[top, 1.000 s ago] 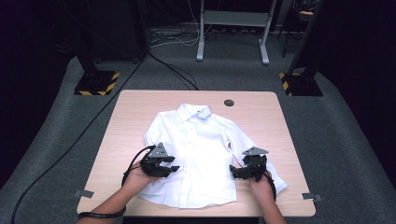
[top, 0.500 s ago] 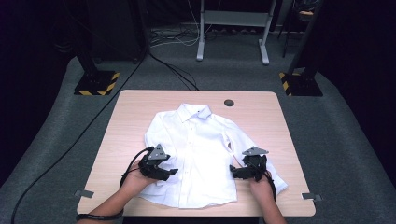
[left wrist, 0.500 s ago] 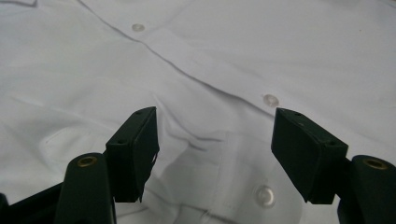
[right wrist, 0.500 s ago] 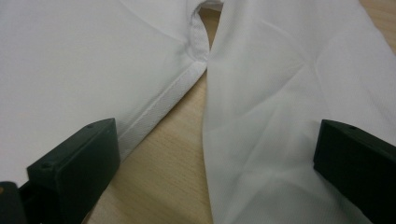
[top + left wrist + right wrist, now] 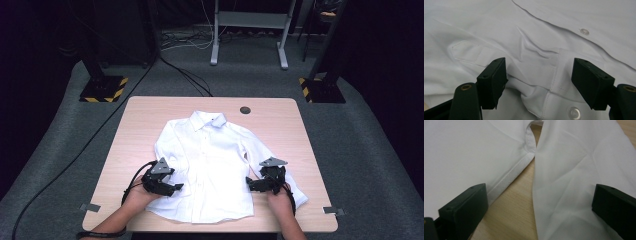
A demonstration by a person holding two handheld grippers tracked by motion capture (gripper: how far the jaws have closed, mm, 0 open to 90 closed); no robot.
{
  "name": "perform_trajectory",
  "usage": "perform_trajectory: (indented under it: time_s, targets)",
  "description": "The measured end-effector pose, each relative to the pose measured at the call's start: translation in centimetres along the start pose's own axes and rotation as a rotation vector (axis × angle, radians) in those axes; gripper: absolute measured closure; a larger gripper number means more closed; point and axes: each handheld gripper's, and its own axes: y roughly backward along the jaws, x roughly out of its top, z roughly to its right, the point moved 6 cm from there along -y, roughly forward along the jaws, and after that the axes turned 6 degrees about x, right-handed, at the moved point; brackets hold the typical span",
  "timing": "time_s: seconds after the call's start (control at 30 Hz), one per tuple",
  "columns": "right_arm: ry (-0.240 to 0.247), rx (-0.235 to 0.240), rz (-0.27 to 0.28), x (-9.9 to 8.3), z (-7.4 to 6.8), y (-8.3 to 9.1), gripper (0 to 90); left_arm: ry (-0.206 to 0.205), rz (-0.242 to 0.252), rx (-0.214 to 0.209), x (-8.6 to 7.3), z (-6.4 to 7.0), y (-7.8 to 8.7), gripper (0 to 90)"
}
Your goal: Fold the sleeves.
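A white long-sleeved button-up cotton shirt [image 5: 207, 160] is laid flat, front up, on the light wooden rectangular bench [image 5: 145, 120], collar toward the far edge and hem toward the person's side. The shirt is positioned near the middle of the bench, slightly toward the near edge.

The left gripper [image 5: 172, 189] is placed over the lower left part of the shirt, near the folded-in sleeve. In the left gripper view, the fingers [image 5: 492, 81] are spread apart on either side of a bunched sleeve cuff [image 5: 536, 75]; the cloth lies between them, not pinched. Two pale buttons are seen, one on the placket [image 5: 584, 31] and one by the cuff [image 5: 574, 112].

The right gripper [image 5: 251, 184] is held at the lower right side of the shirt, beside the right sleeve [image 5: 280, 170]. In the right gripper view, the fingers [image 5: 466, 207] are released and wide; between them a wedge of bare bench is seen, bounded by the shirt's side seam on one side and the sleeve on the other.

A small dark round grommet [image 5: 245, 110] is set in the bench beyond the collar, apart from the shirt. Grey carpeted floor [image 5: 60, 150] surrounds the bench.
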Motion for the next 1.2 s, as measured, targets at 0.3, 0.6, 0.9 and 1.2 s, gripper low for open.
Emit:
perform_trajectory:
  time_s: [0.3, 0.6, 0.9, 1.2]
  targets:
    - [0.010, 0.015, -0.002, -0.1, 0.1, 0.1, 0.0, 0.029, -0.008, -0.001, -0.5, 0.8, 0.2, 27.9]
    - [0.046, 0.053, -0.007, -0.2, 0.2, 0.3, 0.0, 0.050, -0.033, -0.024, -0.8, 1.7, 0.8, 27.5]
    - [0.044, 0.048, -0.007, -0.3, 0.2, 0.3, 0.0, 0.046, 0.008, -0.009, 0.4, 0.7, 1.5, 27.1]
    - [0.043, 0.042, -0.007, -0.2, 0.2, 0.3, 0.0, 0.123, 0.053, 0.053, 0.7, -2.3, 1.7, 27.0]
